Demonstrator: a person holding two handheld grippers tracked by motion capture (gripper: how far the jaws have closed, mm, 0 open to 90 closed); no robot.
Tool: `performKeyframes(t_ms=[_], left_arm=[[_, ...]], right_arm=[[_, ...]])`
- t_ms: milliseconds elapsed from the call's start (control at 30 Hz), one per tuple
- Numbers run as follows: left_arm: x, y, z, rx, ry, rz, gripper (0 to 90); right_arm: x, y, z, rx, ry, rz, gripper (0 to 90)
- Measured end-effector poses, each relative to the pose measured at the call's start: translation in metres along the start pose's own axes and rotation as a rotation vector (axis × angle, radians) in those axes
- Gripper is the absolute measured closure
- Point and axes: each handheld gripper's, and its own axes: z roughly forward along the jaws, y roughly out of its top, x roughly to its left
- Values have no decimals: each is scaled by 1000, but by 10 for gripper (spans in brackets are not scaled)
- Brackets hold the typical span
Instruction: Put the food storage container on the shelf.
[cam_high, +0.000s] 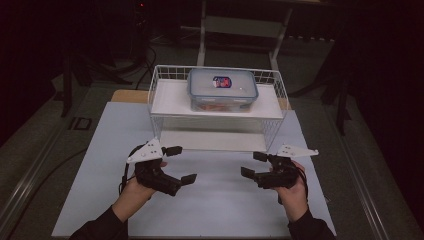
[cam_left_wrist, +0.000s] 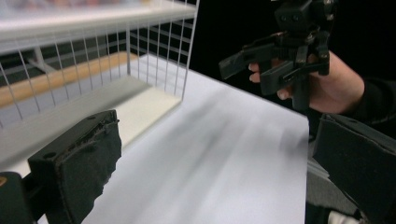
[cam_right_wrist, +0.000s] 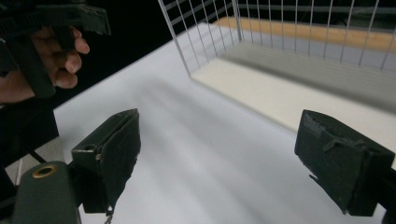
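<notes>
Presumably rigid, smooth and moderately heavy, the clear plastic lidded food container (cam_high: 222, 90) on the white wire rack's (cam_high: 160, 95) top shelf suits opposing side-wall grips; left gripper (cam_high: 176, 164) and right gripper (cam_high: 253, 164) hover spread, empty.

Left gripper (cam_high: 180, 164) and right gripper (cam_high: 254, 164), fingers spread wide and empty, pointing inward.

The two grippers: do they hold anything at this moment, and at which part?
Nothing is held. The left gripper and the right gripper both have open jaws with nothing between them, above the white table.
</notes>
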Motion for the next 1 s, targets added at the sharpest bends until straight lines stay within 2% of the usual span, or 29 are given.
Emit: performKeyframes(t_ms=[133,233,333,367,467,800,1000], left_arm=[[-1,-14,0,13,-5,-21,10],[-2,-25,-2,12,6,-9,10],[0,-34,-4,10,6,-26,11],[2,-41,-6,7,5,-54,11],[3,-49,-8,23,20,-62,11],[4,-66,-7,66,34,-51,10],[7,-71,-6,64,44,-55,10]], right_arm=[[-4,-14,-3,8,-14,11,141],[-5,-24,-7,22,-37,-3,142],[-6,-30,-10,28,-45,-1,142],[-7,-34,-11,32,-46,2,142],[-10,-45,-15,52,-54,7,142],[-18,-68,-26,77,-101,0,141],[-21,-77,-34,86,-120,8,141]])
